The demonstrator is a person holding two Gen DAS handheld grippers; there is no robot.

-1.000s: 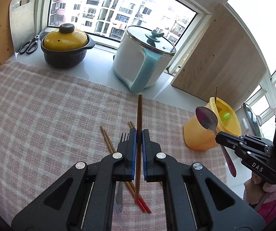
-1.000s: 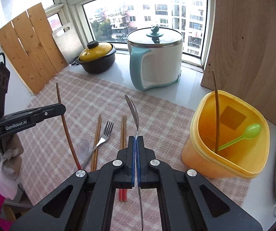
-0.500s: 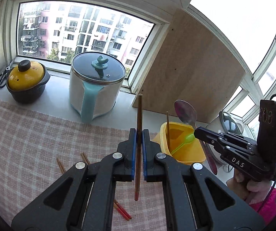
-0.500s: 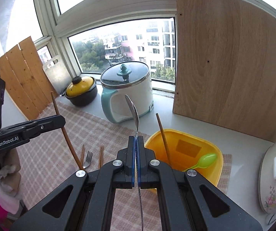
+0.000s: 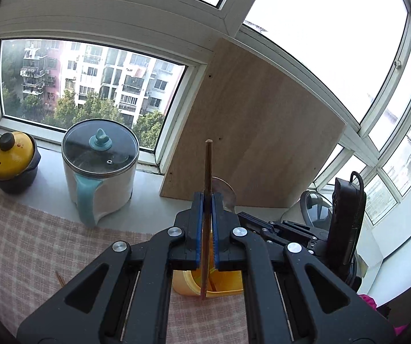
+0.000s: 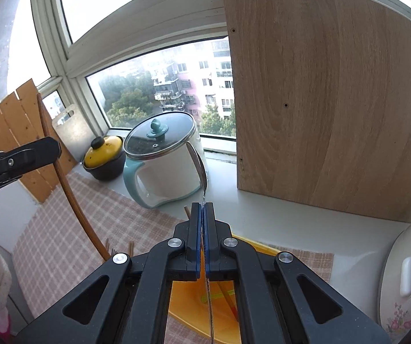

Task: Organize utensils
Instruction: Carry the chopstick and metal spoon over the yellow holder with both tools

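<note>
Presently two utensils are held over the yellow plastic holder, and the step in hand is judged to be the dropping of each into it. The left gripper is clenched on a long dark-brown wooden chopstick, which is held upright between the blue pads, its top rising toward twelve o'clock and its lower tip hanging just at the holder's near rim at six o'clock. The right gripper is clamped on the thin handle of a shiny metal spoon, the bowl standing up toward twelve o'clock and the handle running down at six o'clock over the holder's open mouth. For a clean drop, each lower end should be brought well inside the rim before the jaws are eased apart; the chopstick tip, seen so close to the rim, is judged to need a small shift forward first. The release should be made low, so that no bounce or tipping of the light holder is provoked, and the two tools should be kept from crossing, since they are near one another above the same opening. Inside the holder a wooden stick and a pale green item are partly seen. On the checked pink cloth, at about eight o'clock in the right view, more chopsticks and a fork are left to be gathered. A white and teal lidded pot stands behind, well apart.
</note>
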